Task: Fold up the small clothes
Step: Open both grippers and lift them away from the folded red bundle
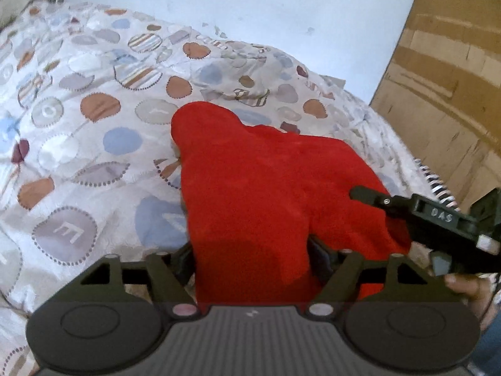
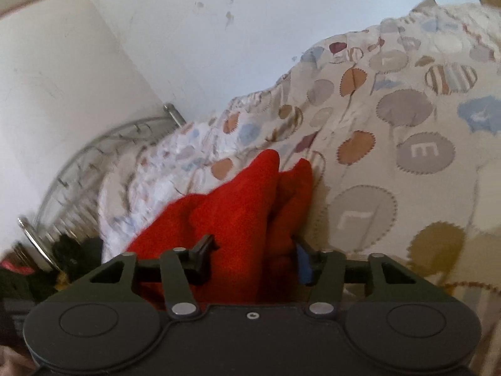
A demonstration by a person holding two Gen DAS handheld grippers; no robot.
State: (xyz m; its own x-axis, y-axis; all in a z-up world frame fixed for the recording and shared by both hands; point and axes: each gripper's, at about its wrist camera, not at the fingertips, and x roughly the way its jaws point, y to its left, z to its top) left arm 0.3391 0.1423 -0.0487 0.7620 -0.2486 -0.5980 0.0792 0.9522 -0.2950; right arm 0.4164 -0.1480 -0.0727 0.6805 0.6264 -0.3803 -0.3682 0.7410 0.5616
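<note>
Red garment (image 1: 266,188) between both sets of jaws, spread on the patterned bedspread (image 1: 78,100).

Left gripper (image 1: 250,260) has the red cloth filling the whole gap between its fingers — the cloth covers the pads, so whether they press or just straddle it I cannot tell. Over at the right edge of the left view comes the right gripper (image 1: 369,195), one dark finger lying across the garment, its body cut off by the frame, and a bit of hand (image 1: 466,288) beneath it. In the right view the gripper (image 2: 253,257) has red folds bunched between its fingers too — grip unclear there as well. Two red points poke forward onto the bedspread. Far left, a blurred metal rack (image 2: 94,163) and a dark pile, hard to make out.
</note>
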